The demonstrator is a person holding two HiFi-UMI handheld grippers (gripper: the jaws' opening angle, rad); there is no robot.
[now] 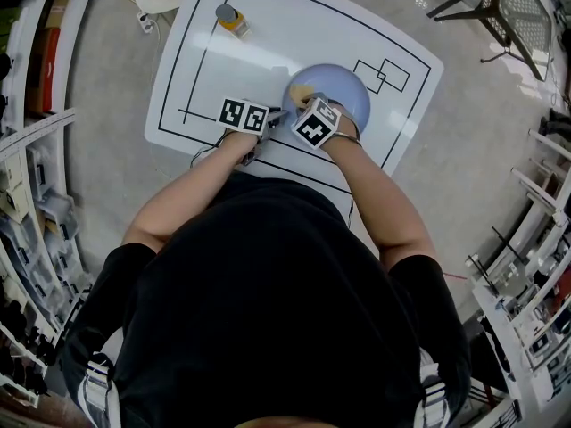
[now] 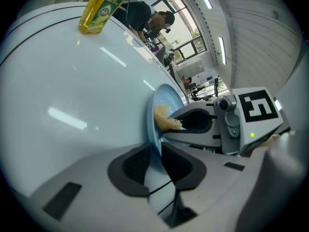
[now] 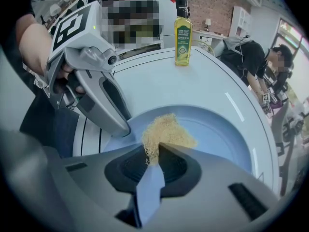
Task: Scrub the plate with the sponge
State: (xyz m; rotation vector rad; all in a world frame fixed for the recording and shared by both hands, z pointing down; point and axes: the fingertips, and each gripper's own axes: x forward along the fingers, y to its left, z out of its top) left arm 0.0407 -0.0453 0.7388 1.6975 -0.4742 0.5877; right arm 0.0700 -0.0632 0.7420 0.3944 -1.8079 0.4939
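Scrub underway, we reckon. Our right gripper (image 3: 153, 151) clamps the sponge (image 3: 166, 129), pressed onto the plate (image 3: 222, 129) on the bench (image 3: 164, 88). Left gripper (image 2: 154, 153) pinches the plate's rim. Most of the plate looks still unscrubbed.

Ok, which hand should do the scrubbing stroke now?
Right, I'd say: the right gripper's fingers pinch the yellow fibrous sponge over the light blue round plate, while the left gripper's fingers clamp its rim, steadying it.
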